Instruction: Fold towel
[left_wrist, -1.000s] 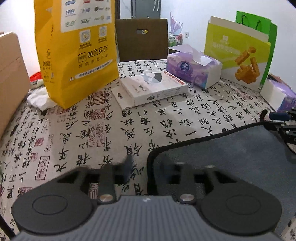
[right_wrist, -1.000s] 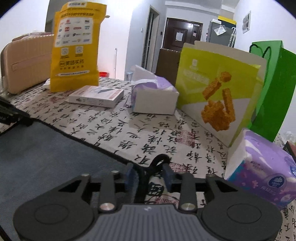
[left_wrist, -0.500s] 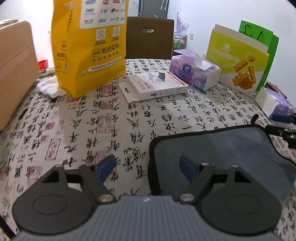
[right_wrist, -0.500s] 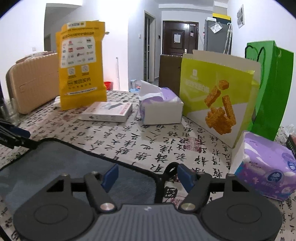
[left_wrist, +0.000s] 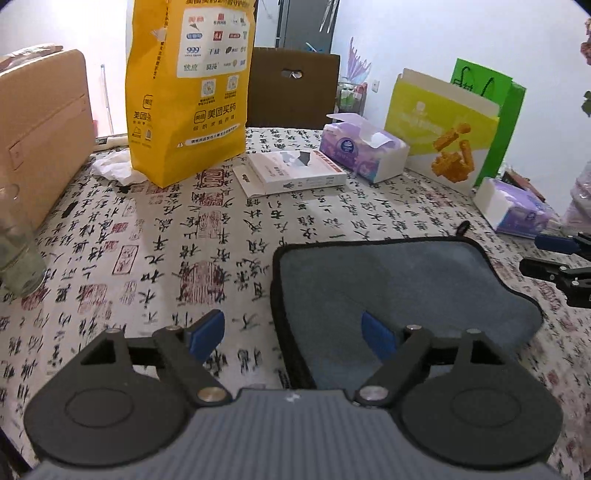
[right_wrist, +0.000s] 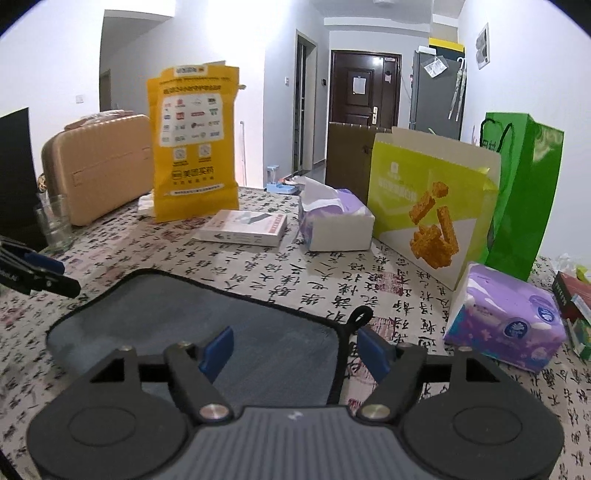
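Observation:
A grey-blue towel (left_wrist: 399, 284) with black edging lies folded on the calligraphy-print tablecloth (left_wrist: 155, 243); it also shows in the right wrist view (right_wrist: 207, 325). My left gripper (left_wrist: 293, 332) is open and empty, raised above the towel's left edge. My right gripper (right_wrist: 295, 347) is open and empty, raised above the towel's right corner with its black hanging loop (right_wrist: 360, 317). The right gripper shows at the right edge of the left wrist view (left_wrist: 554, 258), and the left gripper at the left edge of the right wrist view (right_wrist: 40, 271).
Behind the towel stand a yellow paper bag (left_wrist: 188, 88), a flat white box (left_wrist: 295, 171), an open tissue box (left_wrist: 364, 147), a lime snack bag (left_wrist: 443, 129) and a green bag (right_wrist: 524, 192). A tissue pack (right_wrist: 506, 321) lies right. A glass (left_wrist: 16, 251) and beige case (left_wrist: 40, 129) stand left.
Both grippers have opened, let go of the towel's corners and lifted back from it. The towel now lies folded flat on the table.

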